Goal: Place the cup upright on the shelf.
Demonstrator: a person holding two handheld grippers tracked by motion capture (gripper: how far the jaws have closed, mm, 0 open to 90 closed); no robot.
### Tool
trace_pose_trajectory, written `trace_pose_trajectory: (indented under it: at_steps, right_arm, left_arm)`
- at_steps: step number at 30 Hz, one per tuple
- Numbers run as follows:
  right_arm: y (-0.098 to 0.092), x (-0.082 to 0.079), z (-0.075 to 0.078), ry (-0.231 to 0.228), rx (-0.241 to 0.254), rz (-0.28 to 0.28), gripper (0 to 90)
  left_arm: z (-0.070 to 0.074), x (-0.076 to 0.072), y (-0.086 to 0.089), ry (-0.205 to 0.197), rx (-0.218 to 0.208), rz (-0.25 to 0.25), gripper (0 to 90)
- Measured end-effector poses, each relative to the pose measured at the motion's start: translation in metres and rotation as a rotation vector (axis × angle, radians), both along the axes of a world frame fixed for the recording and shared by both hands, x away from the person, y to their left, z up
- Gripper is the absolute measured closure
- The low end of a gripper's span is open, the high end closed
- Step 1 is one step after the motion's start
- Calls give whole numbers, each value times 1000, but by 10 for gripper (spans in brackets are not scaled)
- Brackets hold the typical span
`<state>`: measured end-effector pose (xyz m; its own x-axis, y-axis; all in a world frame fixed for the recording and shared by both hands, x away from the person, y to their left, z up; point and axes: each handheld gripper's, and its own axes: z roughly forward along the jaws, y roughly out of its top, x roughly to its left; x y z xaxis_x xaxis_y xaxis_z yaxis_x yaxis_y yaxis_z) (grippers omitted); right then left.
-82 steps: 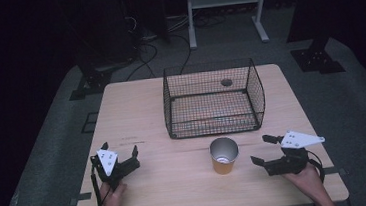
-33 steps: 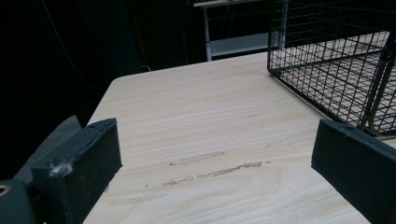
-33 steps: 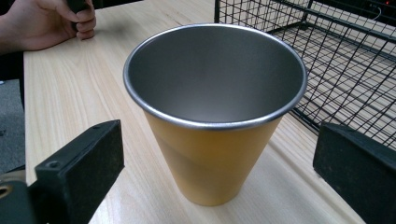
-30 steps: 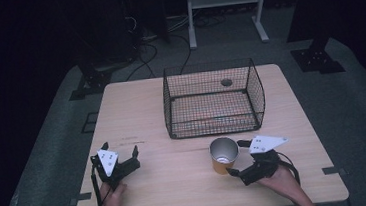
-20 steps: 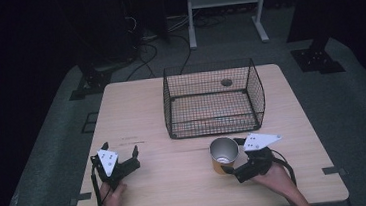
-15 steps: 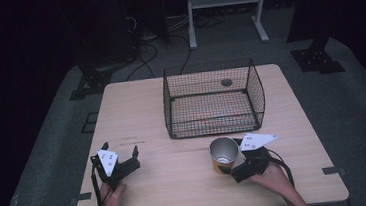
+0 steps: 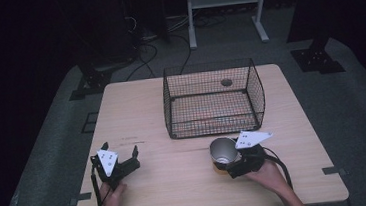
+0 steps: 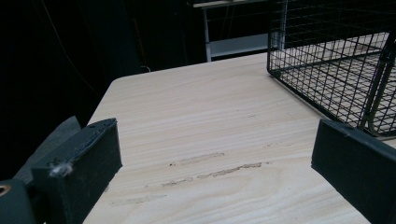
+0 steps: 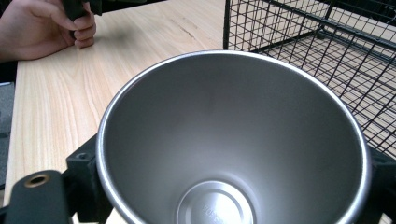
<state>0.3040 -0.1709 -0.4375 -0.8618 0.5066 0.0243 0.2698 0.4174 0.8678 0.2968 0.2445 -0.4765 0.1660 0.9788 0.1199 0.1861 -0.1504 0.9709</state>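
Dark curtains and grey carpet surround a light wooden table (image 7: 181,108) with rounded corners; beyond its far edge stand a white metal frame (image 7: 225,4) and some loose black cables (image 7: 141,51) on the floor.

On the far half of the table sits a black wire basket (image 7: 213,98), open at the top, with a small dark round thing (image 7: 226,82) lying near its back wall; what it is cannot be told.

Just in front of the basket's near right corner stands a steel cup (image 7: 223,153), upright, its mouth open to the camera above. The right tool (image 7: 234,165) is at the cup's right side, held by the person's right hand (image 7: 267,176), a grey three-cornered plate on top of it. In the right gripper view the cup (image 9: 233,149) sits between the two black jaws, one close against each side of its wall, so the tool looks clenched on the cup. The cup's inside is bare metal.

The left tool (image 7: 122,161) rests at the near left of the table in the person's left hand (image 7: 112,193), well apart from the cup and basket. In the left gripper view its jaws stand wide apart over bare, faintly scuffed wood, released, with the basket (image 8: 336,60) off to the right.
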Motion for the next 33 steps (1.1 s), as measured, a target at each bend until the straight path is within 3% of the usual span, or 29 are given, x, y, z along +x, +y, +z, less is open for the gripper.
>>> trace_pose_trajectory:
  at_steps: [7,16,21,28,33]
  right_arm:
    - [-1,2,3,22,-2,14,122]
    - [-5,13,18,65,-3,52,123]
    - [-12,22,28,94,52,63,123]
    - [-17,31,44,90,88,73,123]
    - [-15,35,57,74,70,89,124]
  left_arm:
    - [0,0,0,-1,0,2,8]
    - [0,0,0,0,0,2,8]
    - [0,0,0,-1,1,3,8]
    - [0,0,0,-1,2,2,8]
    - [0,0,0,-1,1,1,8]
